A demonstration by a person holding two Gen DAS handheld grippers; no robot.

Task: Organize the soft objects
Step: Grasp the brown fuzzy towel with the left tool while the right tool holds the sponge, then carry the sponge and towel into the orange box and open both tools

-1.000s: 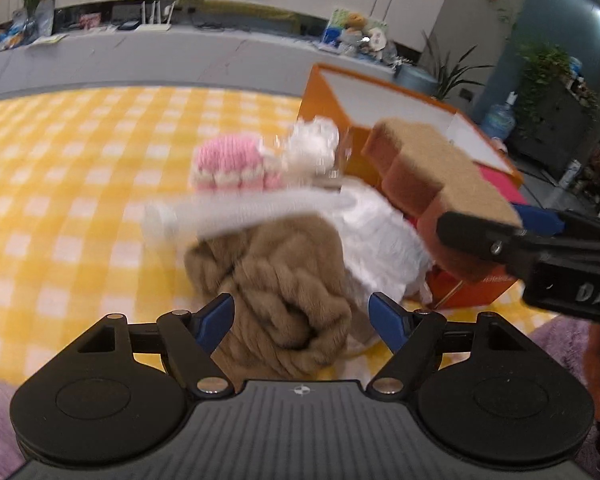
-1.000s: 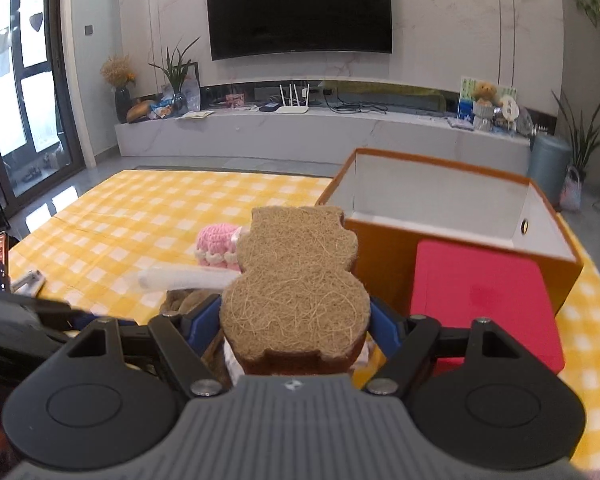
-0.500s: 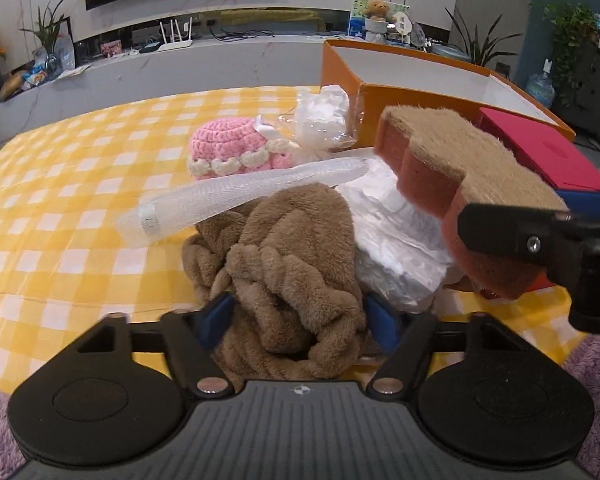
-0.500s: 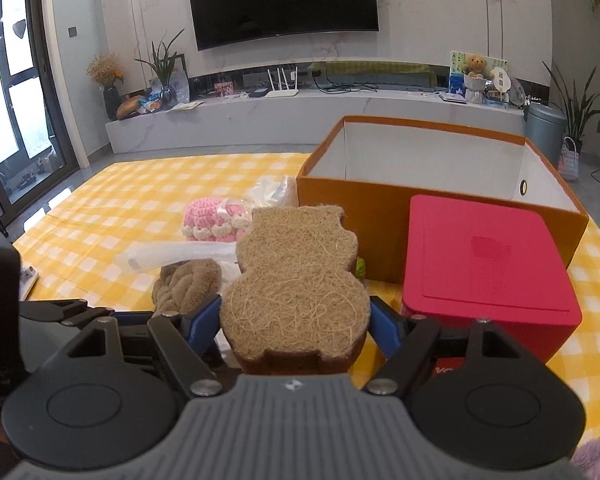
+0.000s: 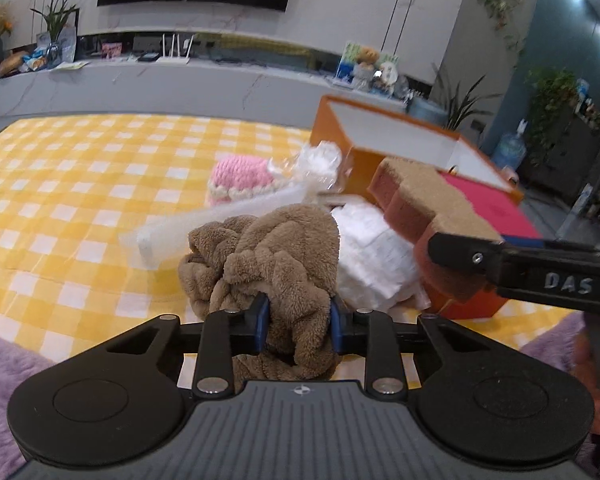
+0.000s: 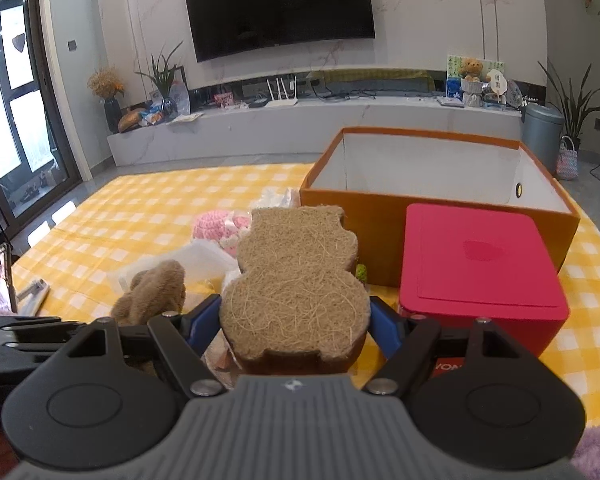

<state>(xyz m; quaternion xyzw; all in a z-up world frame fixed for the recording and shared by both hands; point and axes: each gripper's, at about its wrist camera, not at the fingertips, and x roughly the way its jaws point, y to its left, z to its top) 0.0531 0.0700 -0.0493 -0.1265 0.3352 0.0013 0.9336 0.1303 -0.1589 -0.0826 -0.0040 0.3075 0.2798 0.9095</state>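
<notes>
Left hand-held gripper (image 5: 298,322) now pinched shut on brown plush fabric bundle (image 5: 276,256); right hand-held gripper (image 6: 296,320) clamps coir-topped brown sponge (image 6: 296,280). Lift plush clear of white plastic bag (image 5: 374,258), carry both over open orange cardboard box (image 6: 440,204).

Ahead of our right gripper (image 6: 296,322): lidded box (image 6: 480,264), open box (image 6: 432,176) behind it.
Left: plush (image 6: 156,284).

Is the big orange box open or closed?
Open. The orange box has no lid on top, and its white inside walls show. What lies on its floor is hidden behind the front wall.
</notes>
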